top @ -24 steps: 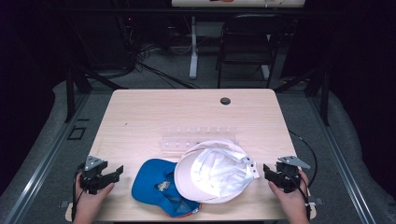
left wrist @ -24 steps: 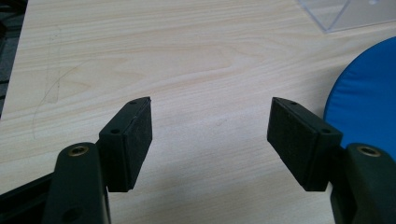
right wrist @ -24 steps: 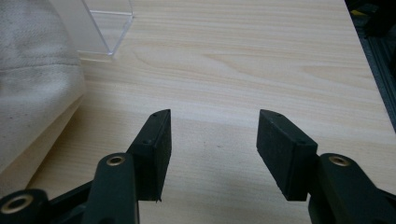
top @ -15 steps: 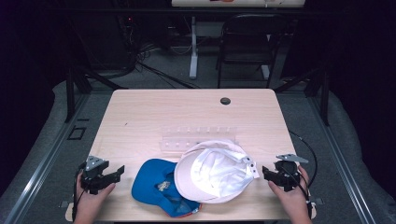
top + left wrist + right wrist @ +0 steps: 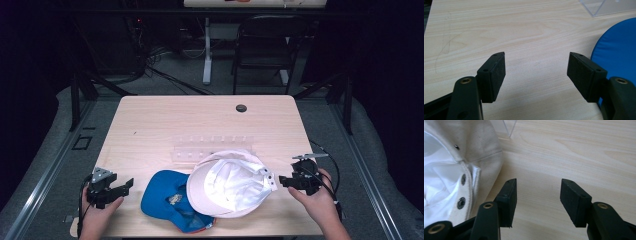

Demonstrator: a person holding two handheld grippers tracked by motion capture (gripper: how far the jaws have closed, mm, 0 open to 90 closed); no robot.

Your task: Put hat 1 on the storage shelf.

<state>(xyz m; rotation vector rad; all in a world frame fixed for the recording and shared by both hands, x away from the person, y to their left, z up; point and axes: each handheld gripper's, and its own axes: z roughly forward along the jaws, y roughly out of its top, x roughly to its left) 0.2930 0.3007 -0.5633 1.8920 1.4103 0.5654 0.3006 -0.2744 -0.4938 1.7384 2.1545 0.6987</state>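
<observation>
From the high view, the white cap (image 5: 231,182) lies upside down at the near middle of the pale wooden surface (image 5: 165,122), its edge overlapping the blue cap (image 5: 167,199) that sits just to its left, and a clear plastic rack (image 5: 212,149) lies just behind them both. The left gripper (image 5: 126,185) hovers near the blue cap's left side, apart from it, held in the person's left hand (image 5: 100,210), fingers spread with nothing between them. Over on the other side the right gripper (image 5: 283,180) sits just beside the white cap's back strap, held in the right hand (image 5: 315,200), and its fingers are parted too, holding nothing. Now the left gripper view: two black fingers (image 5: 495,75) stand wide apart over bare wood, the blue cap (image 5: 616,55) curving in at the right edge just beside the right-hand finger, and a corner of the clear rack (image 5: 604,6) up top. Now the right gripper view: the fingers (image 5: 509,197) are open on nothing but surface, the white cap (image 5: 456,165) with its metal snaps lies close against the left-hand finger, though whether they touch I cannot tell, and a sliver of the clear rack (image 5: 505,126) shows at the top.
</observation>
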